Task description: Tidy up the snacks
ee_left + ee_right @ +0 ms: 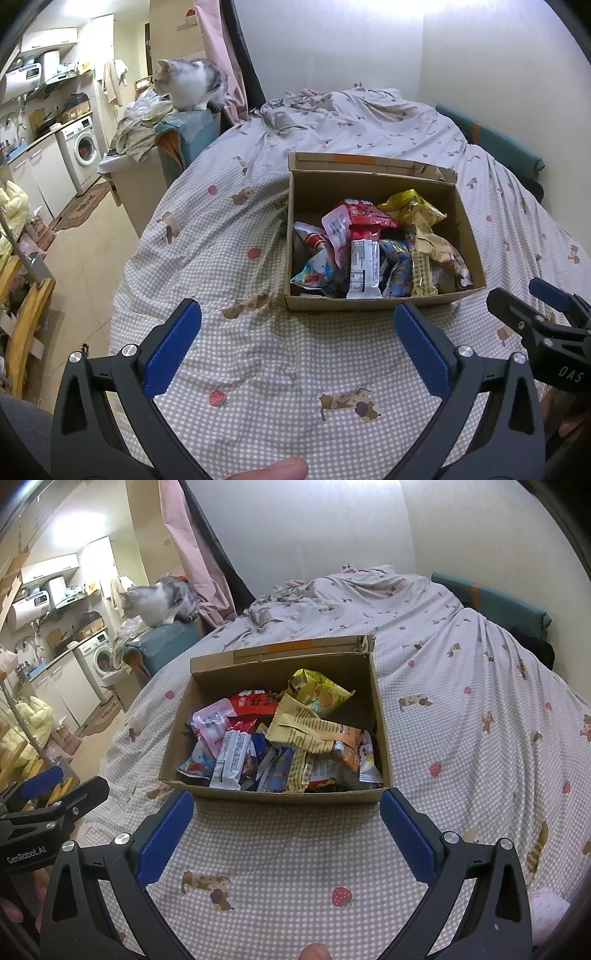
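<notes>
Hovering left tool and right tool both wide (empty), cardboard box of snacks ahead

A bed holds everything here. It is covered by a checked sheet with little cats and strawberries printed on it. A brown cardboard box sits right on the sheet, just past the tips of the fingers. It is open on top. Far beyond the fingers, the sheet is bunched up in wrinkles.
</notes>
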### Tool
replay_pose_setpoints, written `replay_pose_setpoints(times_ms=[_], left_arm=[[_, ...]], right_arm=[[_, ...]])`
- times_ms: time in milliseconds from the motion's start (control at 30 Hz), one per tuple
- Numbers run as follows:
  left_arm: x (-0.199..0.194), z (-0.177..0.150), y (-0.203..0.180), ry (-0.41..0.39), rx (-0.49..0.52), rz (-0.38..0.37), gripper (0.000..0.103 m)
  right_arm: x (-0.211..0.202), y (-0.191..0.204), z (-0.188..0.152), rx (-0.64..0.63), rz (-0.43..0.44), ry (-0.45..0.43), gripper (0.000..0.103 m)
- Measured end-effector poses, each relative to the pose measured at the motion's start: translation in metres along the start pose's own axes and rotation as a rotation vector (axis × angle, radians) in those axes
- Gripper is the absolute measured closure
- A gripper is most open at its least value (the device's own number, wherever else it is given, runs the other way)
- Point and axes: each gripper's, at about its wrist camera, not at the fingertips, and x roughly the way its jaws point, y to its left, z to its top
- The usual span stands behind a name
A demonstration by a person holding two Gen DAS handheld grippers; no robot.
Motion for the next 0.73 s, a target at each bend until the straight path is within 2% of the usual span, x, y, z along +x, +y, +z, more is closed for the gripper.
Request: replay_pose_setpoints(times_ms=[733], left_arm=[[0.0013,-0.0013,0.0011,0.004,-0.008,-0.001,0.000]], right_arm=[[-0.0011,0.0012,0.0007,-0.004,-0.001,-0.005,0.000]])
